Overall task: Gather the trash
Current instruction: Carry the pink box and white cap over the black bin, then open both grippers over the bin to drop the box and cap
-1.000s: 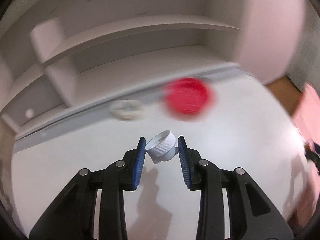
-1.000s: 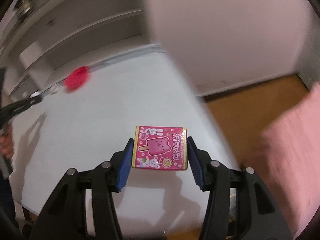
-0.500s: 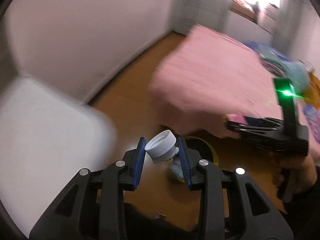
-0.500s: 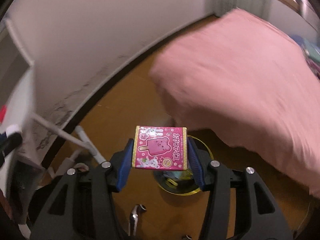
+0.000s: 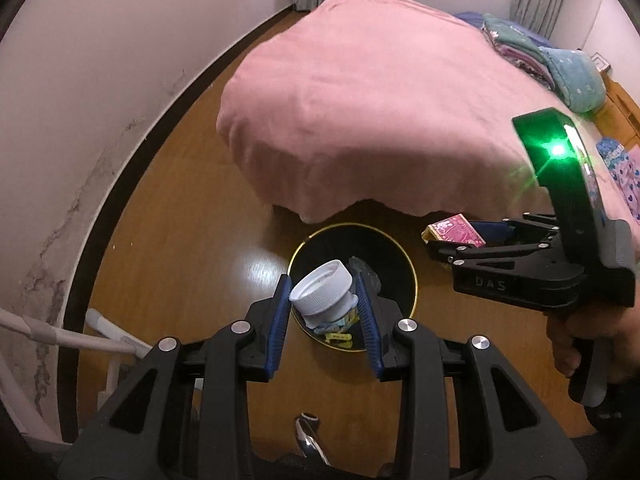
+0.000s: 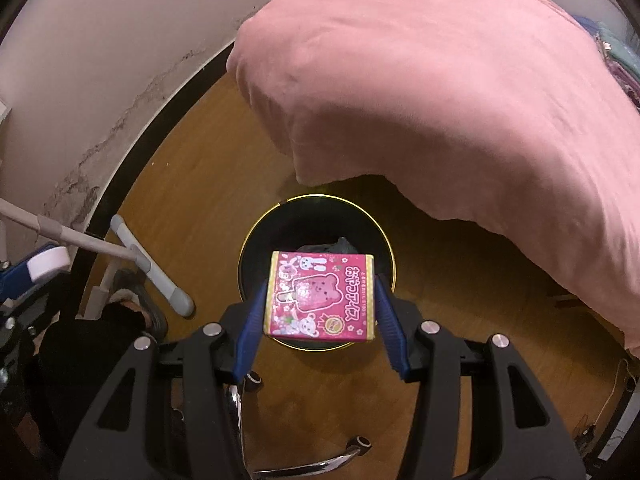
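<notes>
A white cap (image 5: 322,289) is gripped between the blue pads of the left gripper (image 5: 323,306), and a pink box (image 6: 321,295) is clamped between the pads of the right gripper (image 6: 320,312); both are held in the air over the bin (image 6: 387,248), which stands on the wooden floor (image 5: 192,216) just below and ahead of the fingertips, near the edge of the pink bed (image 5: 380,92). The step in hand is judged to be the drop into the bin. It is best done by each piece being centred over the dark opening before the jaws are eased apart, so that nothing is bounced off the gold rim. From the left view the right gripper (image 5: 450,240) appears to be held off to the right of the bin, with the box (image 5: 454,231) partly past the rim, so a small shift toward the middle may be needed first, though the right view shows the box well over the opening. The cap is seen tilted, its ribbed wall pinched at the sides, with a torn ring hanging beneath; it is light and may roll if the rim is struck. The box is flat-faced, printed with a bear-shaped ice pop and rabbits, edged in yellow, and is held by its two side faces. Some yellow and dark scraps are already seen inside the bin.
</notes>
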Demonstrator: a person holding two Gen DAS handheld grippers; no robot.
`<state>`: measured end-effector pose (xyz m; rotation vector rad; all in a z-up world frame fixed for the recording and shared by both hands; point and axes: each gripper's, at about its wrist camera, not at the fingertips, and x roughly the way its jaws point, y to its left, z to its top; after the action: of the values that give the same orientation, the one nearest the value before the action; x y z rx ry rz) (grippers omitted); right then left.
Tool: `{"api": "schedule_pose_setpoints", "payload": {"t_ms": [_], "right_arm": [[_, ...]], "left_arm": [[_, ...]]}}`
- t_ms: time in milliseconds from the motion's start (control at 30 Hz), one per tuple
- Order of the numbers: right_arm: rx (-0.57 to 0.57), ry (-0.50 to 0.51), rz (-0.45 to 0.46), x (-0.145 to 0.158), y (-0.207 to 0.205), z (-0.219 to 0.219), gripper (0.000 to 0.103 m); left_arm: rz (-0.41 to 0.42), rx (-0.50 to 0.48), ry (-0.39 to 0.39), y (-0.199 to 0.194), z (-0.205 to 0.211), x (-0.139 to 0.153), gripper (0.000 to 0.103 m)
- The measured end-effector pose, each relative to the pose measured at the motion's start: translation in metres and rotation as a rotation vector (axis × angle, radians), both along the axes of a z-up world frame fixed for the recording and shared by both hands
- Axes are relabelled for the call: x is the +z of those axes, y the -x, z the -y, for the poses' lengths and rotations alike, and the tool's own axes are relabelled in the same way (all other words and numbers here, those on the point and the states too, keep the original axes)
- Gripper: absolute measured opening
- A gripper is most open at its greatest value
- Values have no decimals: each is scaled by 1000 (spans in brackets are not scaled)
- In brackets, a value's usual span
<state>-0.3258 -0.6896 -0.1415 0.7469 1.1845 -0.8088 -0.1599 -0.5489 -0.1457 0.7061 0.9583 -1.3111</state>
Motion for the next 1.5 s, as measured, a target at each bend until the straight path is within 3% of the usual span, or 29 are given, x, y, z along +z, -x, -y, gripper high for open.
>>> {"api": "schedule_pose_setpoints", "payload": {"t_ms": [133,433,567,1100,1233,1367,1500], "right_arm": [[8,-15,2,-7,1,5,51],[5,-26,19,-13,-5,14,52],[-10,-32,27,-15,-3,18,58],[-66,13,44,14,25,33,63],[-84,36,43,27,36,34,64],[-93,57,49,39,40,32,64],[-76,80,54,55,32,25,64]], "left_arm": [[-1,5,-27,-3,7,-16,32],[-7,8,-55,2,11,-18,32],[-10,2,-63,5,16,-22,32],[-47,-41,-62,23,38,-23,32],[-47,-67,-29,31,42,-11,37],[-40,-72,4,31,37,4,62],[-34,-49,30,25,29,22,71]]}}
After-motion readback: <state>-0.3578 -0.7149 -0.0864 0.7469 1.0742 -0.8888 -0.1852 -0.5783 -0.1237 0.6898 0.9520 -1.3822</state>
